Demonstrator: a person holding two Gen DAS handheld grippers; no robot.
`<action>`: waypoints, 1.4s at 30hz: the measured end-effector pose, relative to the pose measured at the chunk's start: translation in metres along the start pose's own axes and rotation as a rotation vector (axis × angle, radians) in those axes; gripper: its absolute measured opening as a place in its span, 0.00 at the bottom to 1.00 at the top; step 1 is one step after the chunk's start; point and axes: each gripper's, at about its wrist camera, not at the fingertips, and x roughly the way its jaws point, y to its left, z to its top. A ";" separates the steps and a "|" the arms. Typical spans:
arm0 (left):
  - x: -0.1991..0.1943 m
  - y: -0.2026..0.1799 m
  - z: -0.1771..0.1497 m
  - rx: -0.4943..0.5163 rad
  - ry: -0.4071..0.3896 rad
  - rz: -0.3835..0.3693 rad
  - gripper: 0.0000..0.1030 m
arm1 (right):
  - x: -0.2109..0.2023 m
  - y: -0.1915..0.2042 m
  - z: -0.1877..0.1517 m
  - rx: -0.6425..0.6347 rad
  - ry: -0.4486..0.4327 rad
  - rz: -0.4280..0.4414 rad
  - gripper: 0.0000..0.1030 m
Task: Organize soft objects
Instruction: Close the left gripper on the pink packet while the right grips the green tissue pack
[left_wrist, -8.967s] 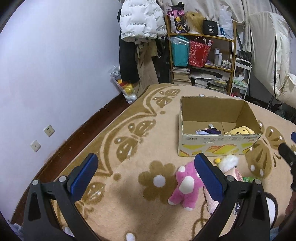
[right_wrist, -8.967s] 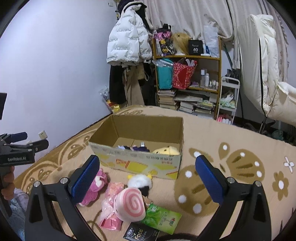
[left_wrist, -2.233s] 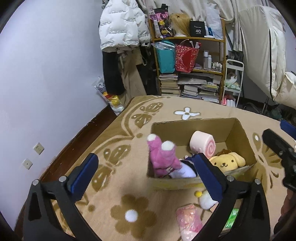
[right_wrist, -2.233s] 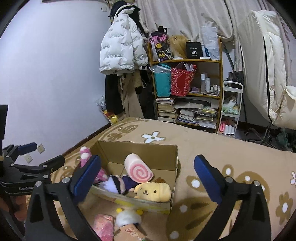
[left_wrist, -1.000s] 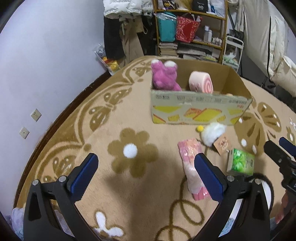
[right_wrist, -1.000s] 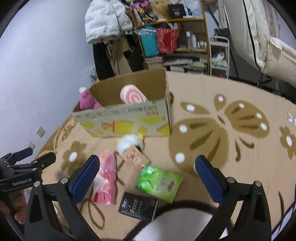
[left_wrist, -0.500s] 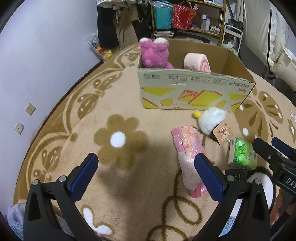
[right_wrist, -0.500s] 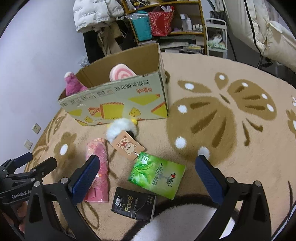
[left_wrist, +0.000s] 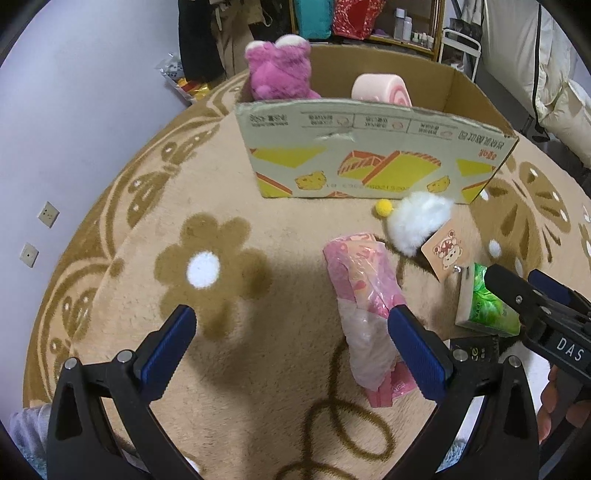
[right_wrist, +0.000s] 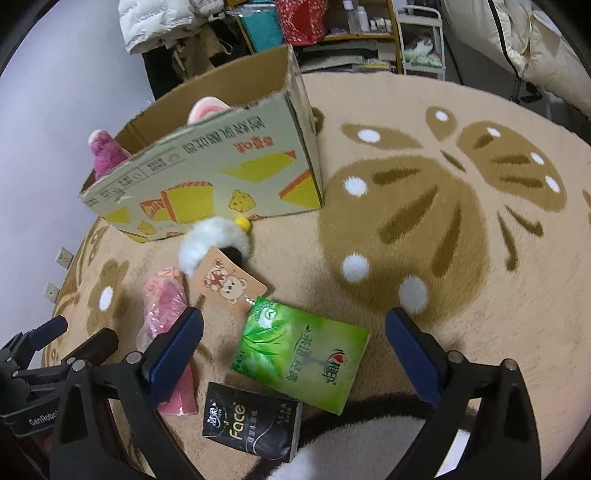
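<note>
Left jaws: my left gripper (left_wrist: 291, 339) hangs spread wide and empty above the beige flower-patterned carpet (left_wrist: 229, 206).
Right jaws: my right gripper (right_wrist: 293, 341) is also spread and empty, over the green tissue pack (right_wrist: 301, 354).
Nearest soft thing: the pink plastic-wrapped soft bundle (left_wrist: 364, 291) lies on the carpet at about two o'clock from my left jaws, its near end just beside the right-side pad.
Long axis: it runs from six toward twelve o'clock, roughly along my fingers, so I judge a sideways pinch suits.
Nearer hand: left.
Other soft thing: the white fluffy pom-pom toy (left_wrist: 421, 221) sits beyond it, just before the box.
Destination: the open yellow-printed cardboard box (left_wrist: 373, 162) at twelve o'clock holds a magenta plush bear (left_wrist: 279, 70) and a pink swirl-roll plush (left_wrist: 382, 88).
</note>
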 end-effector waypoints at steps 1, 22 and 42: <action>0.002 -0.003 0.000 0.006 0.004 0.000 1.00 | 0.002 -0.001 0.000 0.004 0.005 0.000 1.00; 0.032 -0.022 -0.005 0.033 0.082 -0.031 1.00 | 0.022 -0.009 -0.001 0.043 0.069 0.018 0.97; 0.035 -0.037 -0.009 0.097 0.077 -0.009 1.00 | 0.027 -0.007 -0.002 0.031 0.083 -0.008 0.87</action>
